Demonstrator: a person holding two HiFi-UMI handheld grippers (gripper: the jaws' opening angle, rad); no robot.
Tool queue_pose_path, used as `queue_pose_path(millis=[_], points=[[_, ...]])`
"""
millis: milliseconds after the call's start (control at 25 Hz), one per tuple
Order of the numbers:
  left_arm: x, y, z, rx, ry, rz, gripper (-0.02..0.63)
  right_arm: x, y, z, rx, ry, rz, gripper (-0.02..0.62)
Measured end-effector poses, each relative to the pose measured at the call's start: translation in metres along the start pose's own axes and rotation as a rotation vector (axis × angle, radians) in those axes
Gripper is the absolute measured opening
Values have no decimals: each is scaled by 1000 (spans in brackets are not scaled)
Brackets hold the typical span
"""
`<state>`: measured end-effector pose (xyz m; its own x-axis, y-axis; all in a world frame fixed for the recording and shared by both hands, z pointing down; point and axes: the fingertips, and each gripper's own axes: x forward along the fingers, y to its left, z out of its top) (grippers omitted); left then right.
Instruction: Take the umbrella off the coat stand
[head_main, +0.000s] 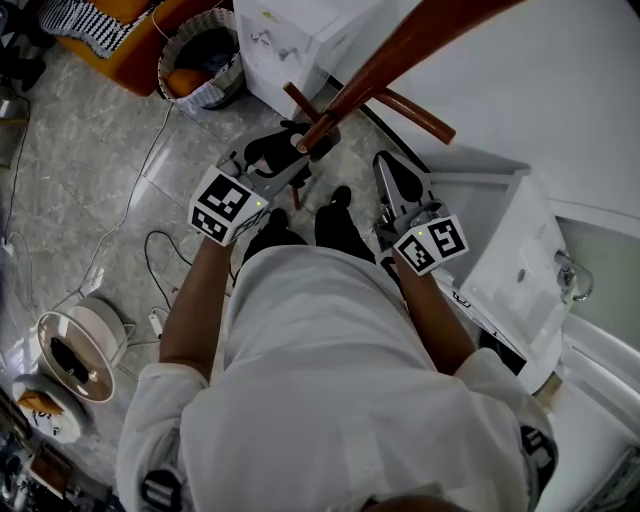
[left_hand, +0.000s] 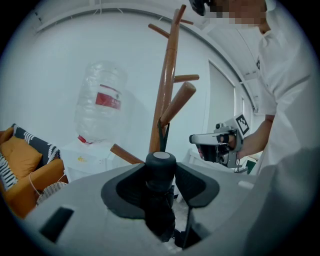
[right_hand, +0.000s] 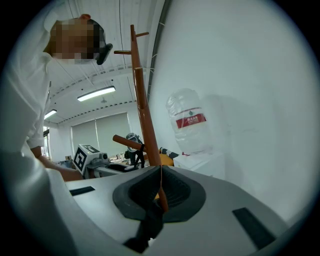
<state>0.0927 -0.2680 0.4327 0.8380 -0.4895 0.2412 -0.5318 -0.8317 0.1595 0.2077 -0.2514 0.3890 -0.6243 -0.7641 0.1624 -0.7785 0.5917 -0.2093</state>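
Note:
The brown wooden coat stand (head_main: 400, 50) rises in front of me, with pegs branching off its pole (left_hand: 167, 75). A black folded umbrella (left_hand: 161, 165) hangs by its strap (left_hand: 162, 131) from one angled peg (left_hand: 177, 102). My left gripper (left_hand: 160, 172) is shut on the umbrella's body just under that peg; the head view shows this gripper (head_main: 285, 150) at the peg's tip. The right gripper view catches the umbrella (right_hand: 134, 150) at the peg beside the pole (right_hand: 140, 90). My right gripper (right_hand: 160, 192) is shut and holds nothing, with the pole showing through its slit. It hovers right of the stand (head_main: 392, 180).
A white water dispenser (head_main: 300, 40) carrying a clear bottle (left_hand: 100, 100) stands behind the stand against the wall. A woven basket (head_main: 200, 60) and an orange sofa (left_hand: 20, 165) sit to the left. A white cabinet (head_main: 520, 270) is on the right. Cables and a round fan (head_main: 75, 350) lie on the floor.

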Motion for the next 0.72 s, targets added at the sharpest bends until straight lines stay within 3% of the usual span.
queue_pose_path(millis=[720], points=[[-59,-15,44,27,-140,33,193,4,18,0,-11,-5,25,18]])
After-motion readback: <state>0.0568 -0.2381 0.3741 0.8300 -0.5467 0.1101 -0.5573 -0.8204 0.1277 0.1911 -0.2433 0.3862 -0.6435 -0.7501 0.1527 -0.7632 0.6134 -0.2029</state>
